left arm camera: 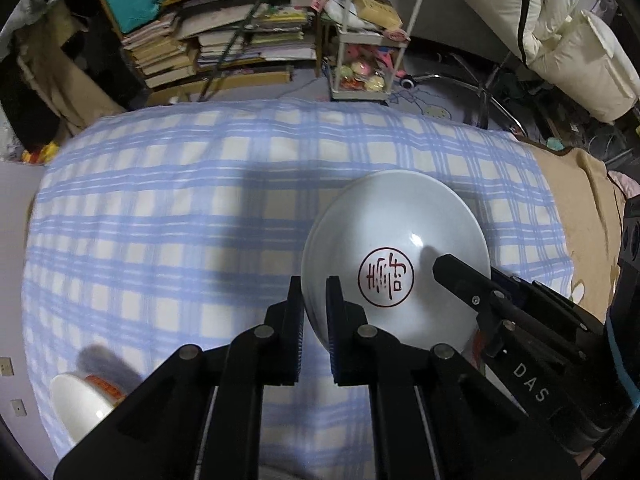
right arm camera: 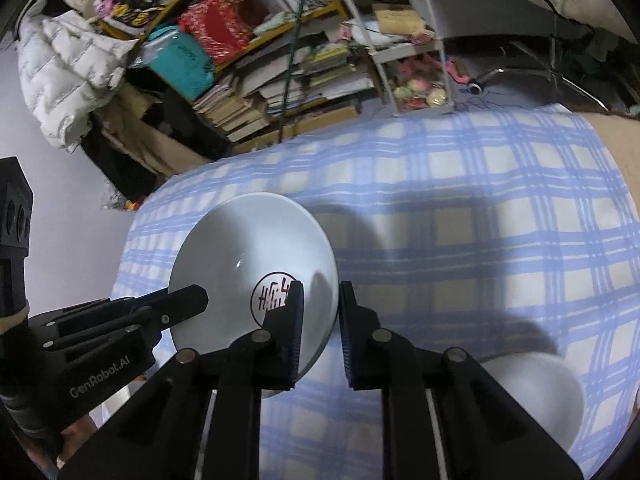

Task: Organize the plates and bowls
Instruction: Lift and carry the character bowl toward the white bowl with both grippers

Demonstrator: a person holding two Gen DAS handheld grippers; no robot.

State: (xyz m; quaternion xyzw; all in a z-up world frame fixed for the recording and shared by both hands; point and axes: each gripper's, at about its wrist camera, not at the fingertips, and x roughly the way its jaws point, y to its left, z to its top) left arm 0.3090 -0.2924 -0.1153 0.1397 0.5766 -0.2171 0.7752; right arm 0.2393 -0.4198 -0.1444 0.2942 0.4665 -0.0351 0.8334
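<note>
white bowl [left arm camera: 394, 256] tilted, hollow facing cameras, rim pinched both sides: left tongs [left arm camera: 314, 312], right tongs [right arm camera: 320, 320] clamped on it.

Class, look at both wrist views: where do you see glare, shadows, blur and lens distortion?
Left wrist view: a glare spot on the white plate, soft shadows on the checked cloth, and the small bowl at lower left looks smeared. Right wrist view: glare on the plate, broad shadows across the cloth, and the shelves bend with the fisheye.

Black tool [left arm camera: 314, 332] fingers with silver pivot screws, ribbed pads
</note>
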